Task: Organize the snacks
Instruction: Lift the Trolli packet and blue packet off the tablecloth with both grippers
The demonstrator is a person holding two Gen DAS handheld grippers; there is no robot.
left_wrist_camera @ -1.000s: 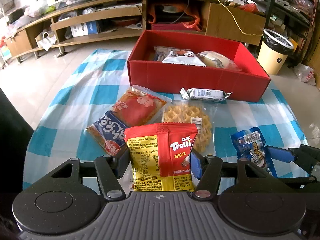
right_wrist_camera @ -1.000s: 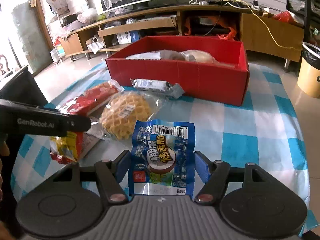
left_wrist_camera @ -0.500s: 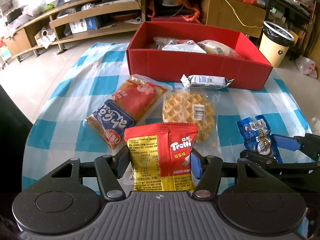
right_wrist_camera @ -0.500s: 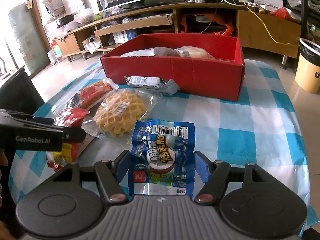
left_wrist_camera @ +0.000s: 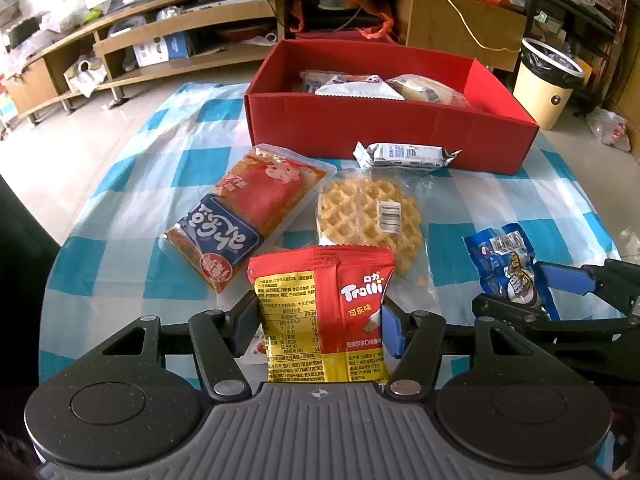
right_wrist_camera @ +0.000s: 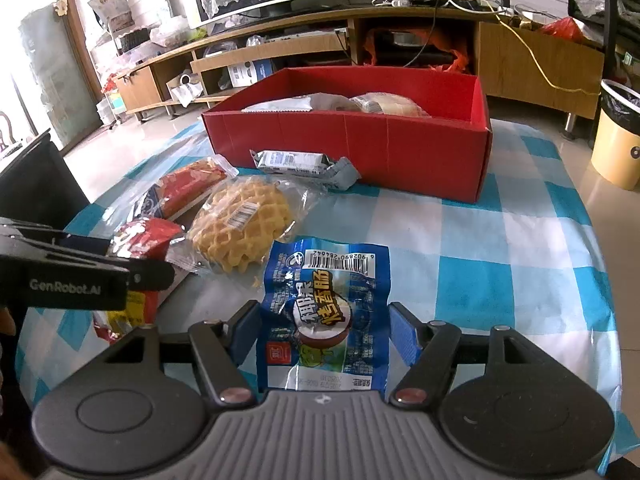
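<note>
From the left wrist view, the left gripper [left_wrist_camera: 318,326] has its two blue pads pressed against the sides of a red and yellow Trolli packet [left_wrist_camera: 322,314], so it is closed on the packet and carries it upright above the checked tablecloth [left_wrist_camera: 120,184]. I judge it is held by the sides so that it can simply be dropped when it is over the red box [left_wrist_camera: 384,132]. The box stands at the far side of the cloth and already contains several wrapped snacks, so it seems to be the collecting place. In front of the box, touching its front wall or nearly so, lies a silver bar wrapper [left_wrist_camera: 406,155]. Nearer than that lie a packed waffle [left_wrist_camera: 370,220] and, to its left, a red and blue flat pack [left_wrist_camera: 248,216]. To the right of the waffle the right gripper [left_wrist_camera: 532,292] appears from the side with a blue packet in it.

From the right wrist view, the right gripper [right_wrist_camera: 324,330] is closed on the blue sausage packet [right_wrist_camera: 326,316]; both pads touch its edges, and the packet is lifted clear of the cloth, well short of the red box [right_wrist_camera: 352,142]. The left gripper [right_wrist_camera: 132,280] shows at the left edge with the Trolli packet in it, near the waffle [right_wrist_camera: 240,228]. I think both hands carry one snack each to save a trip, and three snacks remain outside the box.
</note>
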